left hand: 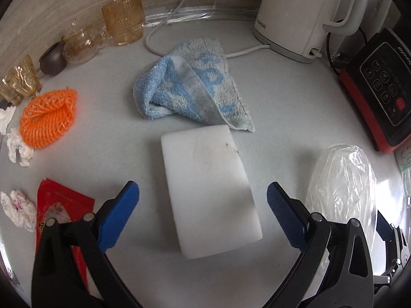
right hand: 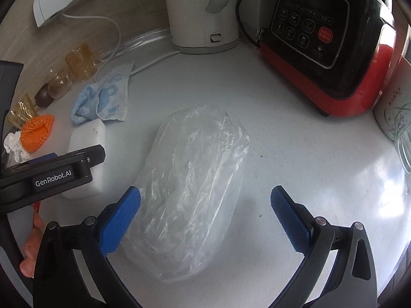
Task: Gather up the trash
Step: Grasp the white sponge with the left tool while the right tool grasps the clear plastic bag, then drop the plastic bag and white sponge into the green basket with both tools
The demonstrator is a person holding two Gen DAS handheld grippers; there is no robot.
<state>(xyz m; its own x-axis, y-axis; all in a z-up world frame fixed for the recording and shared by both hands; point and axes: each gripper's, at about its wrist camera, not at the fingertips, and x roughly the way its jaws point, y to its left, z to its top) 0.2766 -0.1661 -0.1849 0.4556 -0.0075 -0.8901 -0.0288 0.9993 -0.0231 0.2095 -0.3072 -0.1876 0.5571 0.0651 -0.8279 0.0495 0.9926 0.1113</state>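
Note:
A clear plastic bag [right hand: 195,187] lies crumpled on the white counter, and my right gripper [right hand: 205,218] stands open around its near end. My left gripper [left hand: 203,215] is open too, its blue pads either side of a white sponge block [left hand: 208,192]. At the left of the left wrist view lie a red wrapper [left hand: 61,205], crumpled tissues [left hand: 18,209] [left hand: 19,146] and an orange net [left hand: 48,118]. The bag [left hand: 341,187] shows at that view's right. The left gripper's body [right hand: 51,174] and a hand [right hand: 30,246] appear at the left of the right wrist view.
A blue-and-white towel [left hand: 190,95] lies behind the sponge. Amber glass cups [left hand: 123,20] and a dark small pot [left hand: 52,60] line the back wall. A white kettle [left hand: 300,15] with its cord and a red-and-black cooker [right hand: 331,38] stand at the back right. A printed cup [right hand: 395,113] is far right.

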